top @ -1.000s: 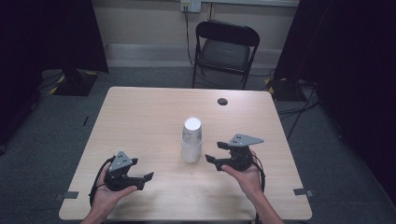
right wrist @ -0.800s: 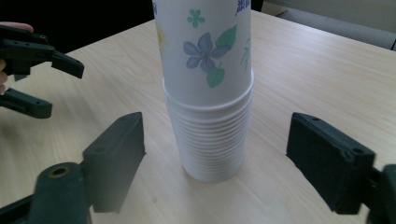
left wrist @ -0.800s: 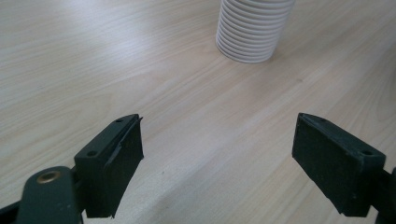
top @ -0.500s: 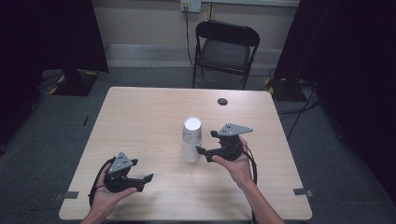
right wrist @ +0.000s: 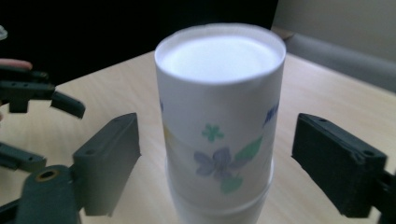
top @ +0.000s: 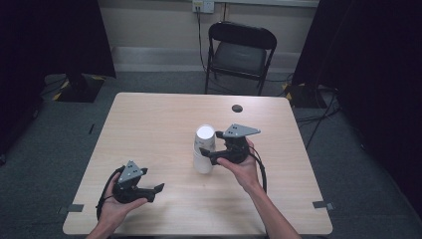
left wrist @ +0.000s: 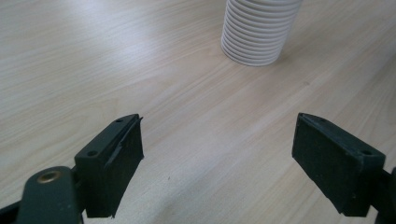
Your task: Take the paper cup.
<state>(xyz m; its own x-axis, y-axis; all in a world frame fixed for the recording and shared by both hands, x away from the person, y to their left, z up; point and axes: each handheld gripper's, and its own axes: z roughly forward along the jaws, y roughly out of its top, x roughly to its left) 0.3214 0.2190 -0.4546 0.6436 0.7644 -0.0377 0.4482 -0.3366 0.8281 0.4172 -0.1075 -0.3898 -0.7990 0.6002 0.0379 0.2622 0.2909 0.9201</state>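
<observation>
Cup stack (top: pixel 204 149) upside down mid-bench (top: pixel 149 124); right gripper (top: pixel 208 153) now moved in against it. Left gripper (left wrist: pixel 217 154) view: fingers released, stack ahead. Right gripper view: fingers spread either side of top cup (right wrist: pixel 219 116), grasp likely next.

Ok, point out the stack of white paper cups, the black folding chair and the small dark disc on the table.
stack of white paper cups (top: pixel 204 149): high view, side wall.
black folding chair (top: pixel 239 56): high view, seat.
small dark disc (top: pixel 237 108): high view, its centre.
</observation>
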